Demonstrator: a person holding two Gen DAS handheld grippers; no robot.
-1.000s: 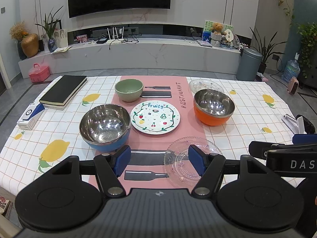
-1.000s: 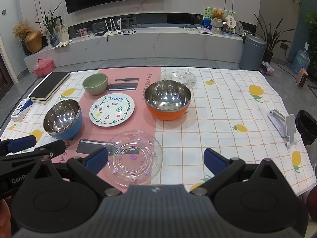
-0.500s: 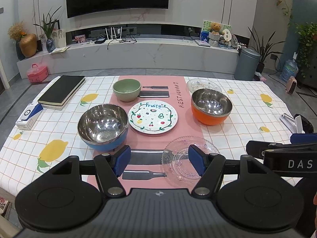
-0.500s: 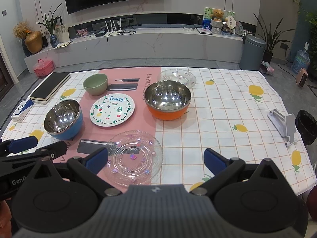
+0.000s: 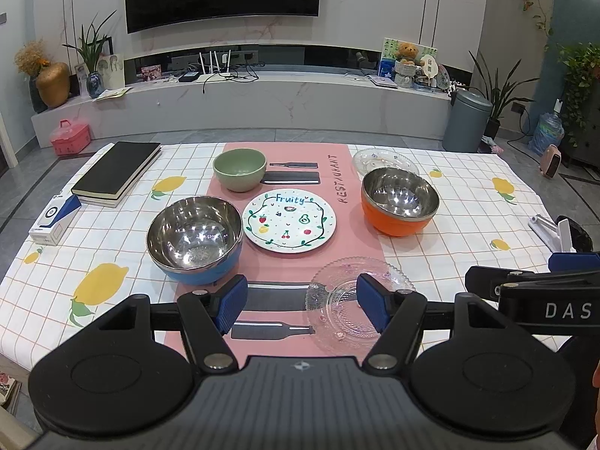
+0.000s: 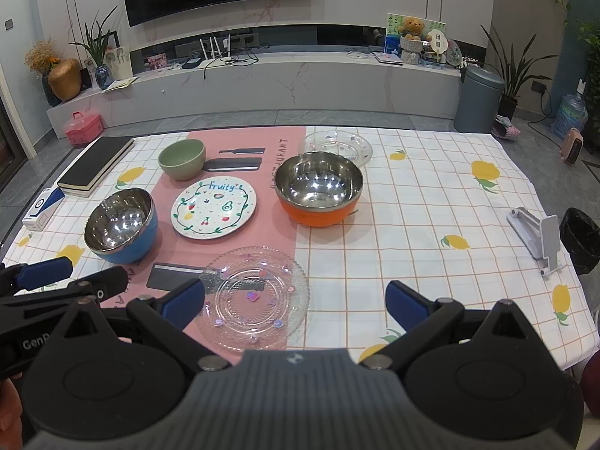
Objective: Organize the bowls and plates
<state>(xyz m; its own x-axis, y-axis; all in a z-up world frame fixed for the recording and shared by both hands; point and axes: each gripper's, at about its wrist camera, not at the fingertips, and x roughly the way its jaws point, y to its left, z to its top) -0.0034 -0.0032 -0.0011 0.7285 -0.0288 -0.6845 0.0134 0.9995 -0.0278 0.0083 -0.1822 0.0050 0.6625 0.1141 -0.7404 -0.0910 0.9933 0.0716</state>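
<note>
On the table stand a blue steel bowl, a green bowl, a white "Fruity" plate and an orange steel bowl. One clear glass plate lies near the front edge, another glass plate behind the orange bowl. My left gripper hovers open over the near edge, the near glass plate partly behind its right finger. My right gripper is open wide, with the near glass plate just ahead of its left finger. Neither holds anything.
A black notebook and a small blue-white box lie at the table's left. A white phone stand sits at the right edge. The yellow-lemon checked cloth covers the table, with a pink runner down the middle.
Both grippers have barely shifted; the left wrist view drifted very slightly, so the tableware sits a touch to the left. Jaws stayed open and nothing on the table moved.
</note>
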